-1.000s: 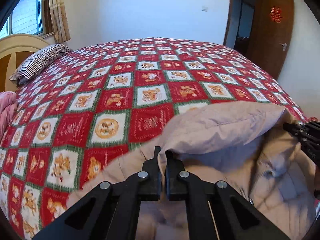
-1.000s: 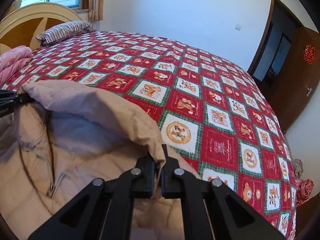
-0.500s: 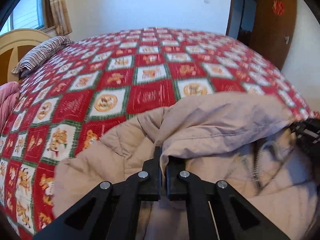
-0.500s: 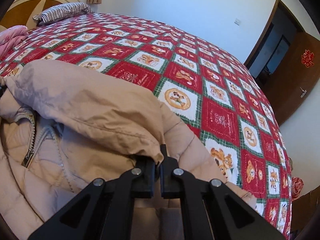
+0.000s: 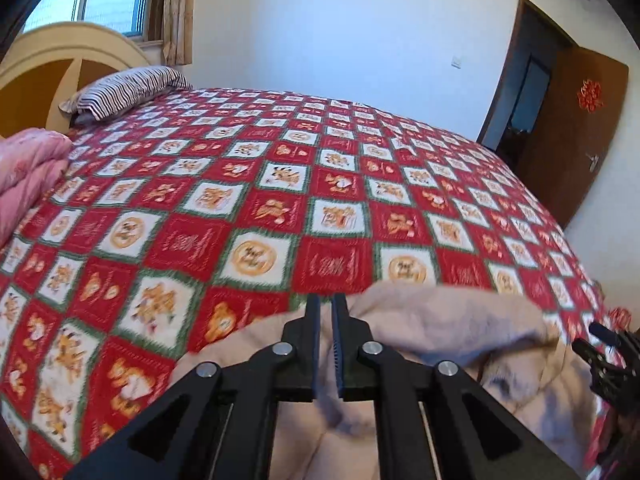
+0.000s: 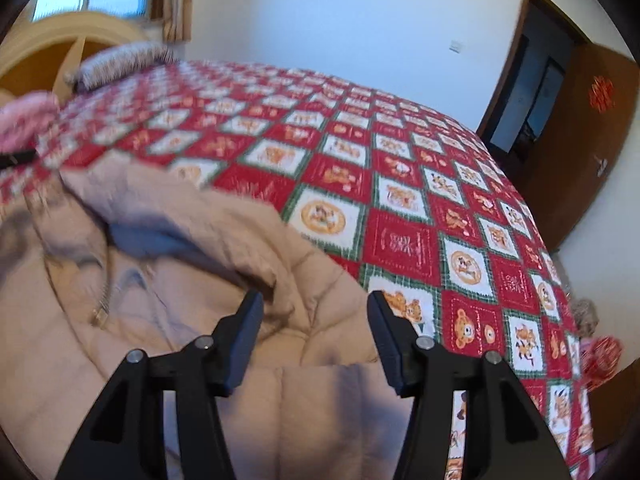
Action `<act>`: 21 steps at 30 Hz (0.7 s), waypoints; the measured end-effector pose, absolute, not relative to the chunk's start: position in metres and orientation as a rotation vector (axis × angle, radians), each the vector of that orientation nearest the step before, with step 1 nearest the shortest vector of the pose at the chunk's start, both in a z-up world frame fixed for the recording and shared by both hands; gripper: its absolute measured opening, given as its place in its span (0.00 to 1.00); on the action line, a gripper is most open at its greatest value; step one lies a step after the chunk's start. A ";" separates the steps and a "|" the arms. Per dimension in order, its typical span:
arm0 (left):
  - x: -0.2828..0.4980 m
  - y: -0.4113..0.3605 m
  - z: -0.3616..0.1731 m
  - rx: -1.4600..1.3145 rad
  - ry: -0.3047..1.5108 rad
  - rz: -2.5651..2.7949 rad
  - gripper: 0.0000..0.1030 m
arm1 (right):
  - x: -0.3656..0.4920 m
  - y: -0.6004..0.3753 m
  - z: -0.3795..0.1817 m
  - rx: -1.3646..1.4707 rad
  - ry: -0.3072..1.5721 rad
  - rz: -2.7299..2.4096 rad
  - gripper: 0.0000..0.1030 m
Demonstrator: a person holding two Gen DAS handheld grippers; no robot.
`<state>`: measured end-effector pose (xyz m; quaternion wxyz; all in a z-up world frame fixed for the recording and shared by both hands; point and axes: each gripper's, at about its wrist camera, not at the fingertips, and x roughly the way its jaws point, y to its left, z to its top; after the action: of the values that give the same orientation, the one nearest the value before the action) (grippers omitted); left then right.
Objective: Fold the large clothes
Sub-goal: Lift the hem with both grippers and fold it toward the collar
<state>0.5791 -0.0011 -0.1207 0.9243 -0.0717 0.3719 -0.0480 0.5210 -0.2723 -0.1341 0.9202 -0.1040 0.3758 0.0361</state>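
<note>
Right gripper (image 6: 316,320) opening wide — beige jacket (image 6: 248,248) lies below, unheld; left gripper (image 5: 326,320) opening narrowly over it.

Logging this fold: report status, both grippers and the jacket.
Left gripper and right gripper opening, pads off fabric. Beige jacket lies on bedspread, top folded over. Nothing in the way.

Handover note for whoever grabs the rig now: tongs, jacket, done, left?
Left tongs: opening, narrow gap, nothing clearly pinched.
Right tongs: opening, wide apart, empty, above the fabric.
Beige padded jacket: lies on the near edge of the red patterned bedspread, top flap folded down over the zipper.
Done: that one fold.
Left: probably further folds, then smoothing.
</note>
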 end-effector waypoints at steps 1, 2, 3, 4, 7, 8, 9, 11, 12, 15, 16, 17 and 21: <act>0.584 -0.005 -0.121 -0.152 0.773 -0.097 0.29 | 0.523 -0.270 -0.129 -0.189 0.762 0.076 0.55; 0.588 -0.010 -0.122 -0.150 0.782 -0.101 0.61 | 0.526 -0.269 -0.125 -0.162 0.753 0.078 0.56; 0.594 -0.018 -0.122 -0.132 0.796 -0.084 0.84 | 0.531 -0.265 -0.121 -0.130 0.751 0.080 0.57; 0.597 -0.024 -0.122 -0.121 0.789 -0.064 0.86 | 0.536 -0.261 -0.120 -0.113 0.751 0.080 0.58; 0.608 -0.039 -0.118 -0.103 0.791 -0.057 0.86 | 0.552 -0.248 -0.118 -0.078 0.734 0.067 0.59; 0.612 -0.044 -0.117 -0.088 0.786 -0.049 0.86 | 0.559 -0.244 -0.119 -0.059 0.732 0.062 0.59; 0.616 -0.052 -0.118 -0.053 0.772 -0.036 0.86 | 0.564 -0.243 -0.120 -0.031 0.733 0.063 0.59; 0.624 -0.063 -0.127 0.021 0.789 -0.004 0.86 | 0.576 -0.242 -0.124 0.045 0.746 0.068 0.59; 0.625 -0.067 -0.133 0.056 0.807 0.010 0.86 | 0.581 -0.242 -0.125 0.076 0.753 0.071 0.59; 0.621 -0.078 -0.165 0.160 0.854 0.035 0.86 | 0.589 -0.237 -0.132 0.095 0.767 0.081 0.58; 0.620 -0.079 -0.172 0.167 0.866 0.027 0.86 | 0.588 -0.235 -0.136 0.085 0.775 0.084 0.58; 0.618 -0.079 -0.184 0.172 0.889 0.017 0.86 | 0.588 -0.233 -0.141 0.079 0.790 0.091 0.58; 0.613 -0.072 -0.203 0.125 0.917 0.005 0.86 | 0.589 -0.230 -0.173 0.034 0.881 0.097 0.58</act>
<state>0.6132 -0.0719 -0.2029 0.8948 0.0601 0.4424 0.0026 0.5886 -0.2297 -0.1727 0.9033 0.0165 0.4261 0.0471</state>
